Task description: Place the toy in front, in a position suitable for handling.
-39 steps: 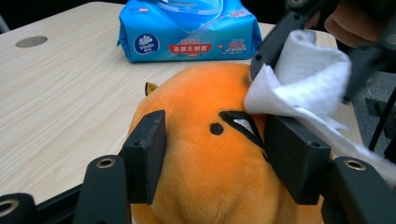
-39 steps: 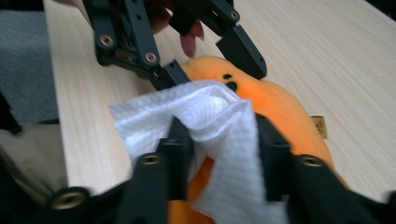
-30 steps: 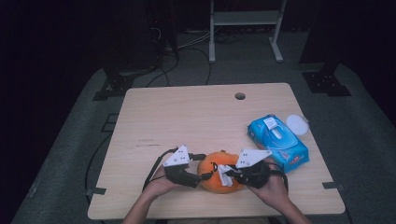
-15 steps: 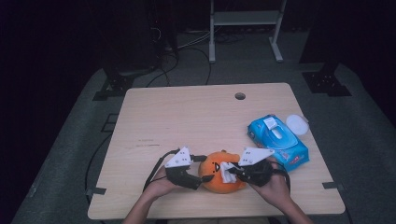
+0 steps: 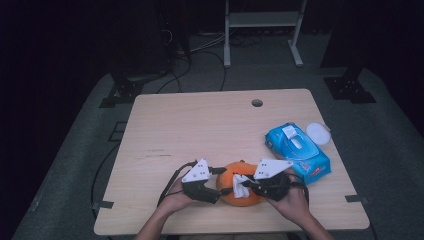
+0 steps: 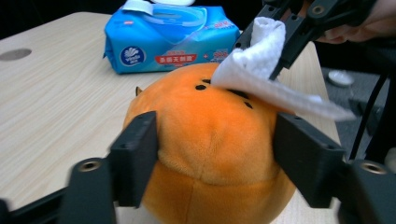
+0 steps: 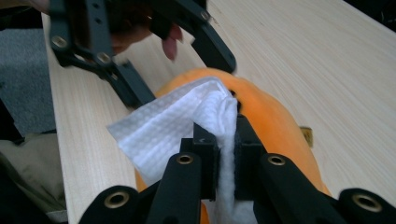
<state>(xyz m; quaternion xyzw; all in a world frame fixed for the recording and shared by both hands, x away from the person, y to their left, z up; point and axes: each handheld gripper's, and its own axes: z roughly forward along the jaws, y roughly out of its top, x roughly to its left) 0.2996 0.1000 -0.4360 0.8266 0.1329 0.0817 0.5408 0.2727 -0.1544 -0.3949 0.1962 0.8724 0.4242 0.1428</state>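
An orange plush toy point(image 5: 240, 187) with black dots lies near the table's front edge. My left gripper point(image 5: 222, 182) is shut on the plush toy point(image 6: 210, 140), one jaw pressed on each side. A white wet wipe point(image 5: 240, 189) rests on top of the toy point(image 7: 275, 116). My right gripper point(image 5: 248, 186) is shut on the wet wipe point(image 7: 173, 126), pinched between its jaws and lying against the toy's top. From the left gripper view the wipe point(image 6: 261, 70) drapes across the plush under the right gripper's jaws.
A blue pack of wet wipes point(image 5: 297, 152) lies right of the toy, its lid flipped up; it also shows behind the toy point(image 6: 168, 39). A white round lid point(image 5: 318, 133) sits beside it. The table point(image 5: 200, 130) has a cable hole point(image 5: 257, 103) at the back.
The right gripper with the wipe has shifted slightly across the toy's top. The left gripper keeps its hold in the same place.
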